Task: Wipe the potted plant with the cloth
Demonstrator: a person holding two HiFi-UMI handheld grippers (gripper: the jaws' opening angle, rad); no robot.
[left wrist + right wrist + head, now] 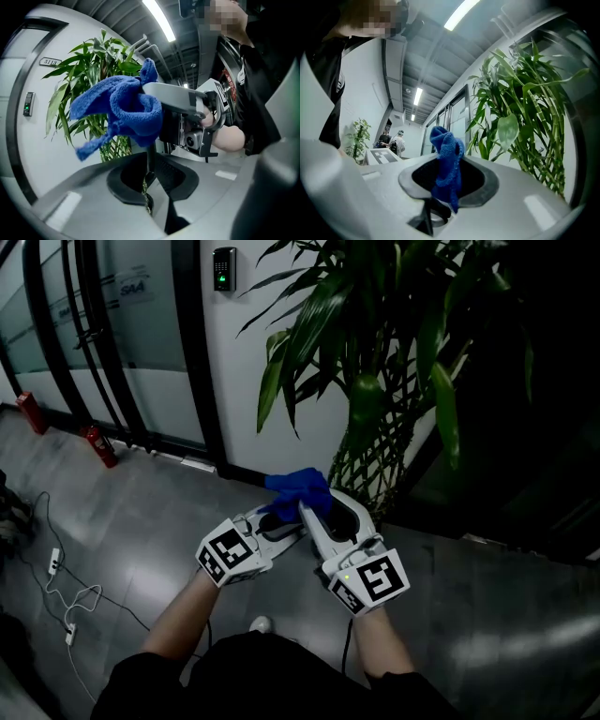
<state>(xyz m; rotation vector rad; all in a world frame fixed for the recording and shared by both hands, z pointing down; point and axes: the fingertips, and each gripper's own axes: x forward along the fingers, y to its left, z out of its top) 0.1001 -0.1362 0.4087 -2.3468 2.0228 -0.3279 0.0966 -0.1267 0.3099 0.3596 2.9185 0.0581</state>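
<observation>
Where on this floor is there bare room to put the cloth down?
Bare floor lies between the fire extinguisher and the left gripper, and also right of the right gripper. Crowded: cables at the left edge, plant leaves ahead.

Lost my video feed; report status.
Right hand-held gripper shut on blue terry cloth. Left hand-held gripper shut, empty. Tall green potted plant close ahead; nothing between.
</observation>
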